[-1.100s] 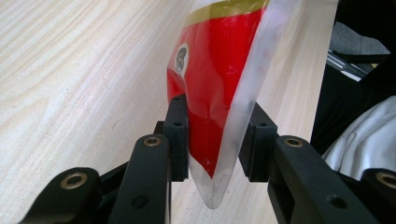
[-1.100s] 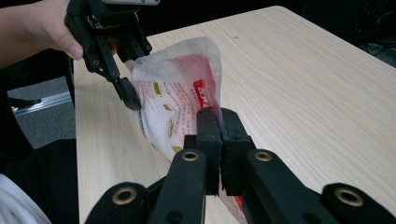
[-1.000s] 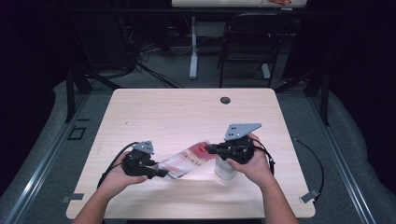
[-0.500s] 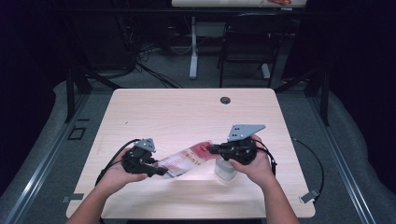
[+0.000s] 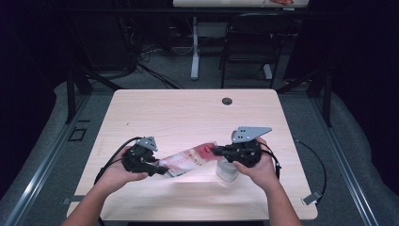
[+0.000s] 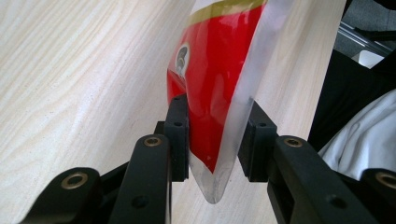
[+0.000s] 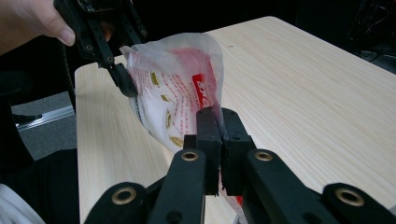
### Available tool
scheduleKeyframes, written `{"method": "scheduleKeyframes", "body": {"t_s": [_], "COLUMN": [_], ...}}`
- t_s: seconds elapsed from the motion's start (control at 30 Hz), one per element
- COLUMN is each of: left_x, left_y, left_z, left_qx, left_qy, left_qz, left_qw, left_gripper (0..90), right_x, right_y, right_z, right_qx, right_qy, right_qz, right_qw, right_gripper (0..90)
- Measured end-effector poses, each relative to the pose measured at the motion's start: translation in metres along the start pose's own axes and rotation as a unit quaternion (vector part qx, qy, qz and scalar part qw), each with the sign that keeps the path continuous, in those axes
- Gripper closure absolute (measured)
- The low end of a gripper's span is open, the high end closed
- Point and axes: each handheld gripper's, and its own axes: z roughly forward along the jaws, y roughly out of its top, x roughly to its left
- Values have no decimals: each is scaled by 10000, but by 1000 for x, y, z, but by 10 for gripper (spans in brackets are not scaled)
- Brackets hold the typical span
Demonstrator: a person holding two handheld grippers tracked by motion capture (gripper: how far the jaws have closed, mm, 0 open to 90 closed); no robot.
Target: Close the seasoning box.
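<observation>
Dark surroundings with cables and a chair (image 5: 247,44) frame a pale wooden worktop (image 5: 188,113). Over its near half, a red-and-white plastic pouch (image 5: 188,160) is held off the surface, stretched between two hand-held grippers. Left gripper (image 5: 162,170): jaws part-way closed, pressing both faces of one end of the pouch; the left gripper view confirms pads against the film on either side. Right gripper (image 5: 217,150): jaws almost fully together, pinching the thin edge at the opposite end, as the right gripper view shows. Pouch lies roughly level, tilted slightly up toward the right. A clear jar (image 5: 227,170) stands on the worktop just below the right hand (image 5: 256,167).
</observation>
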Motion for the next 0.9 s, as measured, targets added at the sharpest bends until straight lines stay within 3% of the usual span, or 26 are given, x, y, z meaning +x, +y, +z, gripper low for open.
{"method": "scheduleKeyframes", "body": {"t_s": [0.27, 0.33, 0.43, 0.53, 0.9], "left_x": [-1, -1, -2, -2, -3], "left_y": [5, 6, 8, 9, 16], "left_z": [-7, -9, -11, -13, -21], "left_qx": [-59, -110, -67, -113, -207], "left_qy": [8, -80, 29, -58, -15], "left_qz": [13, 8, 38, 38, 62], "left_qw": [10000, 9999, 10000, 9999, 9998], "left_gripper": [691, 692, 692, 694, 696], "right_x": [-1, -2, -2, -2, -4], "right_y": [-2, -3, -4, -4, -6], "right_z": [-3, -4, -5, -6, -9], "right_qx": [-38, -70, -77, -84, -125], "right_qy": [-87, -90, -96, -111, -155], "right_qz": [45, 82, 86, 103, 163], "right_qw": [9999, 9999, 9999, 9998, 9997], "right_gripper": [881, 881, 882, 882, 882]}}
